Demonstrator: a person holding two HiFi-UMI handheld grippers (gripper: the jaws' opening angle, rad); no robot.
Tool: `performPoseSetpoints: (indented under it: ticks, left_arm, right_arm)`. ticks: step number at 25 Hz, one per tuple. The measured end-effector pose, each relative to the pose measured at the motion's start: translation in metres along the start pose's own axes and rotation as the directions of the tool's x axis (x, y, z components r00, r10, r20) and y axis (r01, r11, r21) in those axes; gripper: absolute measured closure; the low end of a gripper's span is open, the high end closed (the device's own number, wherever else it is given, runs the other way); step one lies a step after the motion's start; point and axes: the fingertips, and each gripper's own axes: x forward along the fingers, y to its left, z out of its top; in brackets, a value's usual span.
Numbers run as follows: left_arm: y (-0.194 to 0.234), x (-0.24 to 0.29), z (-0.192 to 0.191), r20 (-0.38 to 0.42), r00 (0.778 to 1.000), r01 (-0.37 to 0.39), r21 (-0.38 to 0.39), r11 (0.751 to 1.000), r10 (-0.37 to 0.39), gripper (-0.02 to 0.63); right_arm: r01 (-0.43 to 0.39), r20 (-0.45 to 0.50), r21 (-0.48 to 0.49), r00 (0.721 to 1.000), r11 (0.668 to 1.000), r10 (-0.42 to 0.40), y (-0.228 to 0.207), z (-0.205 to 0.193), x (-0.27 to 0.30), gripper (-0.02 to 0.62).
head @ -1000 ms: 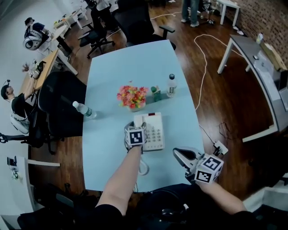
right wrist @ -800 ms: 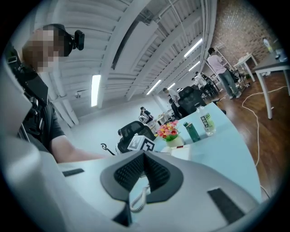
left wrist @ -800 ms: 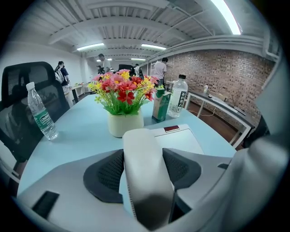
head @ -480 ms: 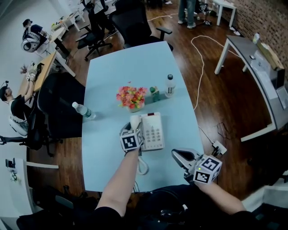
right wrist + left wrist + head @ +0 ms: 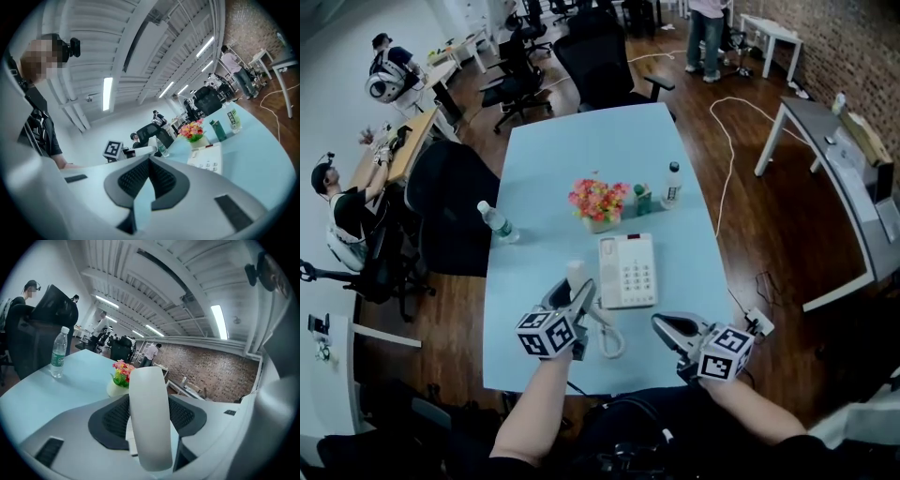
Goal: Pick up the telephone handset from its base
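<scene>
From where I sit, the handset (image 5: pixel 150 418) is off its base (image 5: pixel 627 270) and sits just left of it, above the pale blue table (image 5: pixel 581 141). Its long axis runs away from me. The rounded end pokes out past the jaws toward the far side of the table, and in the left gripper view it stands upright across the frame. A coiled cord (image 5: pixel 612 339) loops on the table by the base's near left corner.

Beyond the base, a small white pot (image 5: pixel 600 223) holds pink and yellow flowers (image 5: pixel 599 198). A capped water bottle (image 5: pixel 496 222) stands near the left edge, but I can't make out how full it is.

My left gripper (image 5: pixel 574 298) has its jaws standing wide, with the dark pads against either side of the handset — a firm hold. My right gripper (image 5: pixel 664 325) hangs near the table's near right edge with its jaw tips together and nothing between them.
</scene>
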Motion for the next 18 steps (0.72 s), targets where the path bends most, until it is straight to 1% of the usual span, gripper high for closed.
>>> performPoseSetpoints:
  ticks: [5, 9, 13, 18]
  left_arm:
    - [-0.006, -0.078, -0.003, 0.015, 1.0, 0.02, 0.055, 0.998, -0.021, 0.362]
    - [-0.002, -0.123, -0.009, 0.041, 0.999, 0.022, 0.018, 1.0, -0.022, 0.362]
    - [0.005, -0.151, -0.01, 0.069, 0.998, 0.014, 0.006, 1.0, -0.014, 0.362]
    - [0.015, -0.169, -0.012, 0.093, 0.996, -0.007, -0.007, 1.0, 0.008, 0.362]
  right_arm:
    - [0.013, -0.027, -0.028, 1.0, 1.0, -0.014, 0.017, -0.02, 0.014, 0.578]
    - [0.007, -0.042, -0.049, 0.999, 0.999, -0.009, 0.033, -0.032, 0.022, 0.578]
    - [0.001, -0.059, -0.072, 0.998, 0.997, -0.006, 0.046, -0.044, 0.029, 0.578]
    - [0.015, -0.075, -0.121, 0.997, 0.993, -0.024, 0.055, -0.055, 0.033, 0.58]
